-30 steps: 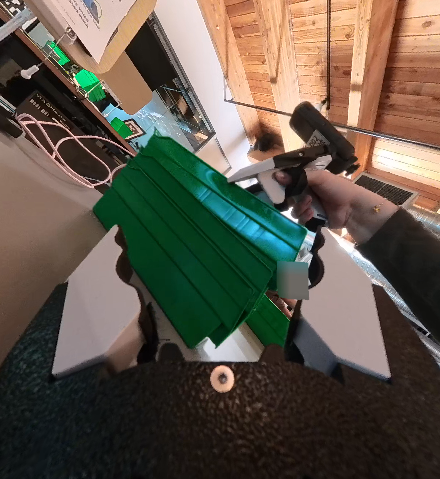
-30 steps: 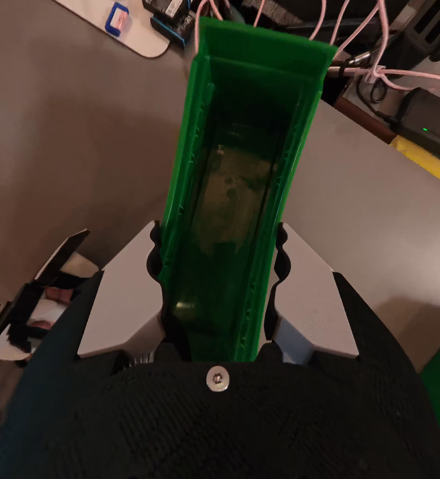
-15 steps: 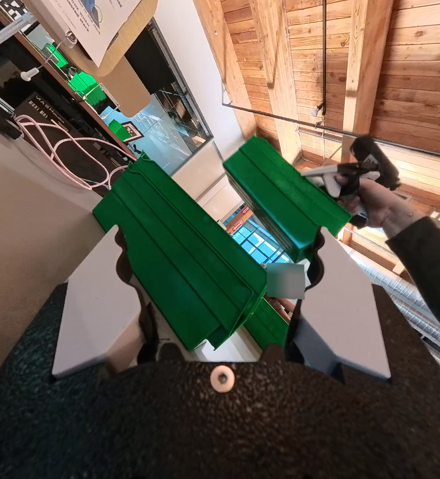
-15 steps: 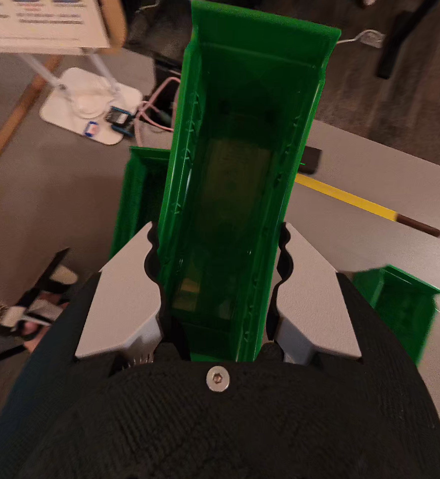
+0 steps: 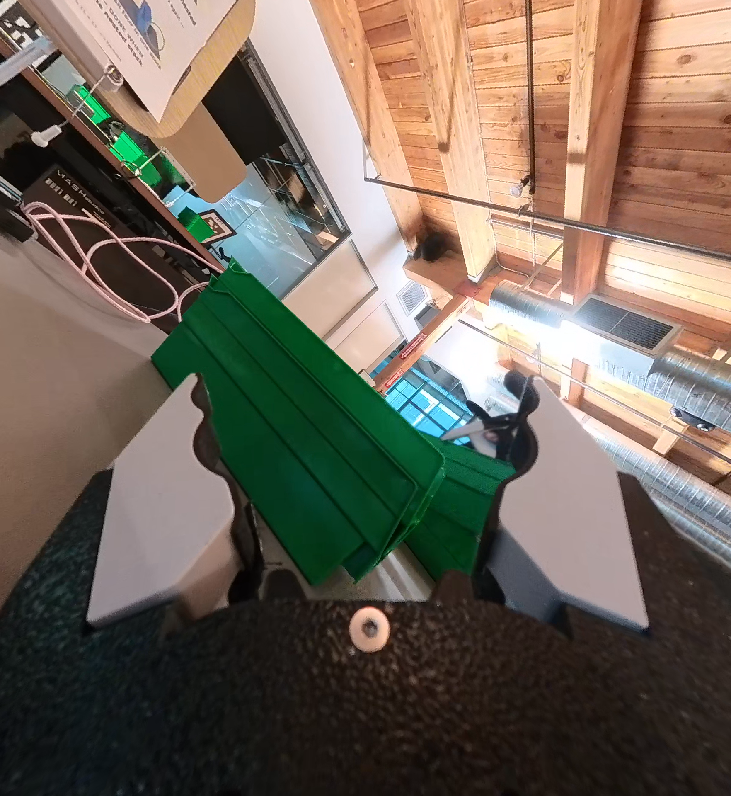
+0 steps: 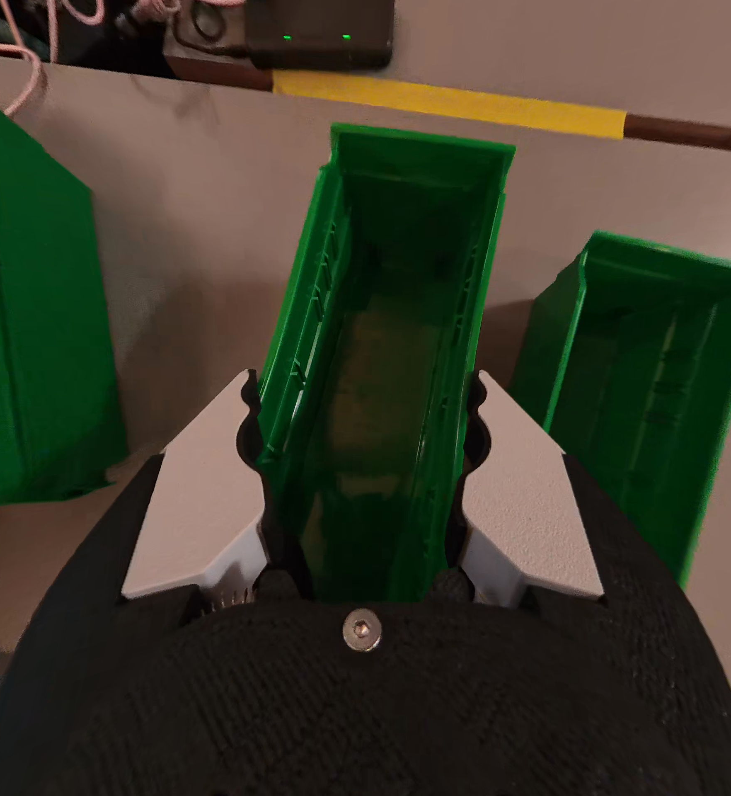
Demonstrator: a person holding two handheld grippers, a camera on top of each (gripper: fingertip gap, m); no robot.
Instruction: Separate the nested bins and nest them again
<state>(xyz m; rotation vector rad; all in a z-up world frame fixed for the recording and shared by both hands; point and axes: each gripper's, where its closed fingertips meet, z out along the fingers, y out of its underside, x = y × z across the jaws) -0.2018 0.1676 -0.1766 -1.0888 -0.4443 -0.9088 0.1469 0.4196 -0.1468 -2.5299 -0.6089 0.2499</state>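
My left gripper (image 5: pixel 361 413) is open around a stack of nested green bins (image 5: pixel 295 430) on the grey table (image 6: pixel 183 194). Its left finger lies against the stack and a gap shows on the right side. The stack also shows at the left of the right wrist view (image 6: pixel 32 301). My right gripper (image 6: pixel 363 396) is shut on a single green bin (image 6: pixel 398 344), one finger on each long side wall. The bin's open top faces the camera, just above the table. That bin (image 5: pixel 463 504) and the right gripper (image 5: pixel 484 426) also show behind the stack in the left wrist view.
Another single green bin (image 6: pixel 639 387) stands on the table just right of the held one. A yellow tape strip (image 6: pixel 445 103) marks the far table edge. A black box with green lights (image 6: pixel 316 43) and pink cables (image 5: pixel 109 267) lie beyond it.
My right gripper pulled its bin up out of the stack. It then carried the bin right and down between the stack and the other single bin. The left gripper stayed in place.
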